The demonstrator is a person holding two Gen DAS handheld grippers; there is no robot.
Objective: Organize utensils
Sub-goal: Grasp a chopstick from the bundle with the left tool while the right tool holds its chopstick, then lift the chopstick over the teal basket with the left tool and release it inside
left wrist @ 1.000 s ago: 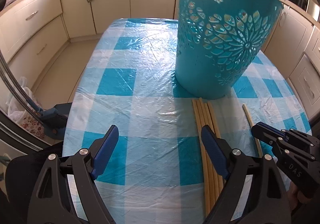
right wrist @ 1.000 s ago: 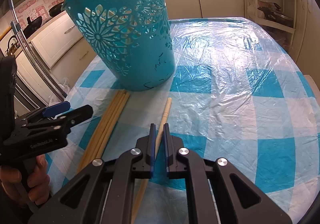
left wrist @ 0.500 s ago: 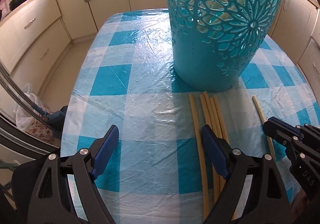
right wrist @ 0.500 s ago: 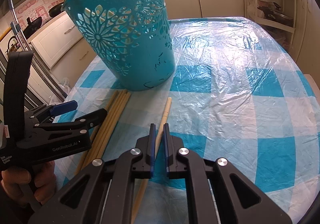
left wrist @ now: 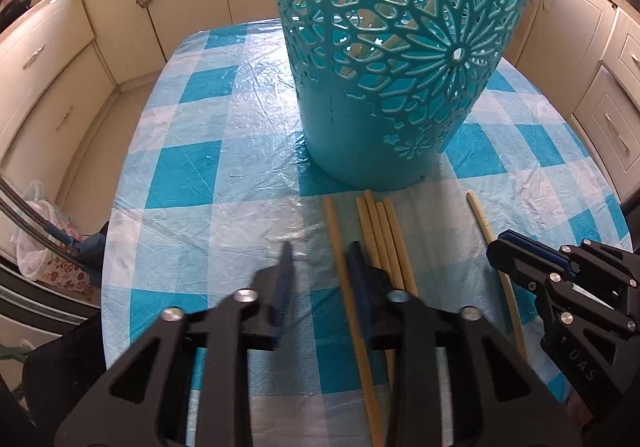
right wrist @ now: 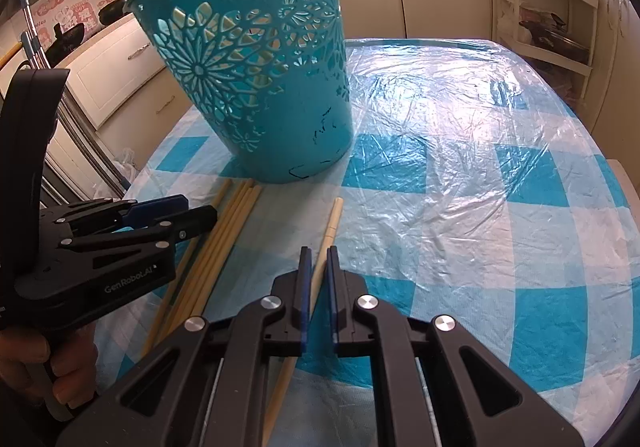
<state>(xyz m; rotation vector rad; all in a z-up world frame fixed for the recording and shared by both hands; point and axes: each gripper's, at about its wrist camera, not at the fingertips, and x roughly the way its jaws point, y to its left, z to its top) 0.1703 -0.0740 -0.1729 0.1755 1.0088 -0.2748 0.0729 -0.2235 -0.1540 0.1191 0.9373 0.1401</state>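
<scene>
Narrowed since before, left claw [left wrist: 320, 267] straddles the leftmost chopstick [left wrist: 340, 267].

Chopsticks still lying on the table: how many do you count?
6. One chopstick lies apart between the left gripper's jaws; a bundle of four sits just right of it; one runs between the right gripper's jaws. The basket holds more, uncountable.

Black angular grippers, blue-padded jaws, silver screws, white GenRobot.AI lettering, bare fingers [right wrist: 60, 379]
</scene>
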